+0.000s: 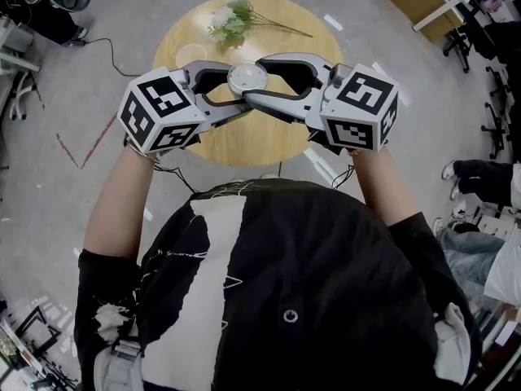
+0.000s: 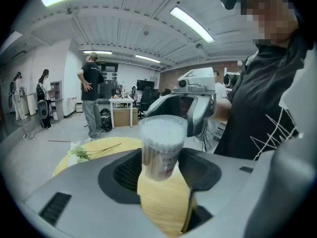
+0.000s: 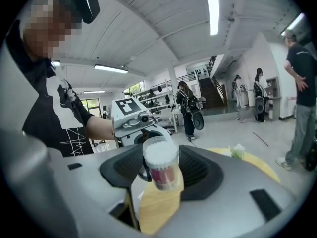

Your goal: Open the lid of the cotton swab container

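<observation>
Your left gripper [image 1: 234,88] and right gripper [image 1: 256,78] meet from opposite sides. Both clamp the clear cylindrical plastic cotton swab container [image 2: 161,150], jaws spread wide around it. It is lifted above the round pale wooden table [image 1: 244,141], lid on.

Round wooden table [image 1: 244,141], white flowers [image 1: 229,18] on top

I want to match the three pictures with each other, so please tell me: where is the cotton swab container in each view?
Head view: the cotton swab container is at upper centre, seen from above.
Left gripper view: it is at the centre, between the jaws.
Right gripper view: it is slightly below the centre, between the jaws.
Shared landmark: the white flowers on the round wooden table.
</observation>
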Demonstrator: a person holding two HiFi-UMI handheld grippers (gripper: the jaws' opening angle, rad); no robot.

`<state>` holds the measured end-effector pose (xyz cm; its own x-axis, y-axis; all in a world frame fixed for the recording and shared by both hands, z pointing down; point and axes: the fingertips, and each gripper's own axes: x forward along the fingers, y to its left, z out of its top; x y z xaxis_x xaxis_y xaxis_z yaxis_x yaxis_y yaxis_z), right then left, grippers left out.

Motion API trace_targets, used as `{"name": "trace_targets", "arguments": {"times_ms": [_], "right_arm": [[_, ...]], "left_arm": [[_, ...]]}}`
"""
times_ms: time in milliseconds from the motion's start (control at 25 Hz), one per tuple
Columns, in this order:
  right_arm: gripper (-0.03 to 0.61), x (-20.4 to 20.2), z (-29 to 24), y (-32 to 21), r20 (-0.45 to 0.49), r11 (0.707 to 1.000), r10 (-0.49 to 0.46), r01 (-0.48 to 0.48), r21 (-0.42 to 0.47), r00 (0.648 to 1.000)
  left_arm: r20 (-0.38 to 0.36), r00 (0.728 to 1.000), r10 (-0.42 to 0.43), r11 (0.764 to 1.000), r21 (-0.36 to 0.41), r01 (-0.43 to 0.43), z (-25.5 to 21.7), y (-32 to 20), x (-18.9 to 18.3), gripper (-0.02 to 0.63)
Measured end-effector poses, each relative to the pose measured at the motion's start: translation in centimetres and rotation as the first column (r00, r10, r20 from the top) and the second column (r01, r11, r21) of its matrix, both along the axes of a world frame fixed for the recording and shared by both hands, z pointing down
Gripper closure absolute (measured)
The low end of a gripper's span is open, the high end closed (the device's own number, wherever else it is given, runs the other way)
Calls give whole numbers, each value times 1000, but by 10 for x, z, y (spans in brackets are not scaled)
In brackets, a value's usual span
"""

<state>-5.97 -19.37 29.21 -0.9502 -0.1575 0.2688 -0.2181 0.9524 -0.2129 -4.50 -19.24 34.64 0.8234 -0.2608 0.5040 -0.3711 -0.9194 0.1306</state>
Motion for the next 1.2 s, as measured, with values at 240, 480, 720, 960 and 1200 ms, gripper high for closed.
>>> {"name": "trace_targets", "arguments": {"times_ms": [240, 480, 720, 960, 1200], "right_arm": [[345, 3, 0, 1, -3, 1000, -8, 8, -5, 1000], [345, 0, -2, 2, -3, 1000, -14, 14, -5, 1000], [344, 2, -3, 3, 24, 996, -29, 31, -87, 999], [336, 2, -6, 3, 58, 993, -30, 37, -116, 998], [336, 4, -10, 0, 78, 996, -13, 20, -92, 997]], "left_arm": [[-16, 1000, -2, 1000, -6, 2, -1, 1, 3, 371], [-10, 1000, -3, 1000, 4, 3, -2, 2, 0, 371], [12, 1000, 15, 1000, 19, -16, -2, 4, -2, 371], [9, 1000, 22, 999, 26, -22, -3, 5, -2, 370], [3, 1000, 12, 1000, 24, -13, -2, 3, -1, 370]]}}
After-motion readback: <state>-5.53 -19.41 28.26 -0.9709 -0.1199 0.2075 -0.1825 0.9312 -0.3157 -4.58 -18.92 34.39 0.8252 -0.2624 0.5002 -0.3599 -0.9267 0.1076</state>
